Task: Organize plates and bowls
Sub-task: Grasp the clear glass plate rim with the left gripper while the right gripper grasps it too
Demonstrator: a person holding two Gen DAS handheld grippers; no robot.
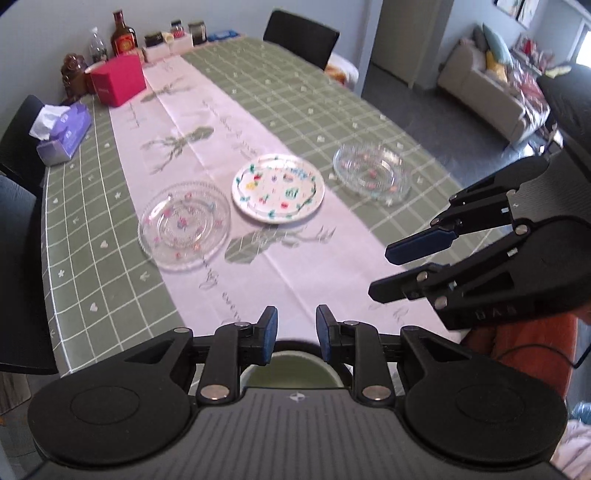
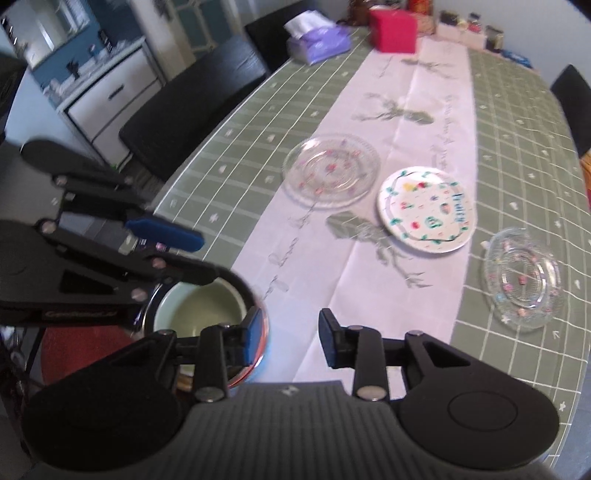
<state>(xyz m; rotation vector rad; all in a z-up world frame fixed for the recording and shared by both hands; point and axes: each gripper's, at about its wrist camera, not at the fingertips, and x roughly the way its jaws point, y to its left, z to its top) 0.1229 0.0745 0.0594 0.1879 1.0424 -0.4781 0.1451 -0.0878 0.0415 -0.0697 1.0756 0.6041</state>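
Three plates lie on the table: a clear glass plate (image 1: 184, 224) (image 2: 331, 170), a white plate with coloured drawings (image 1: 277, 187) (image 2: 426, 209), and a second clear glass dish (image 1: 371, 172) (image 2: 524, 277). A pale green bowl (image 1: 291, 371) (image 2: 199, 304) sits nested in a metal bowl (image 2: 258, 354) at the near table edge. My left gripper (image 1: 293, 338) (image 2: 207, 258) is open, hovering just above the green bowl. My right gripper (image 2: 288, 338) (image 1: 380, 273) is open beside the bowl, to its right.
A pink box (image 1: 118, 84), a purple tissue box (image 1: 64, 133), bottles and jars (image 1: 123, 35) stand at the table's far end. Black chairs (image 2: 192, 96) line the left side and one (image 1: 301, 37) stands at the far end. A sofa (image 1: 491, 92) is at the right.
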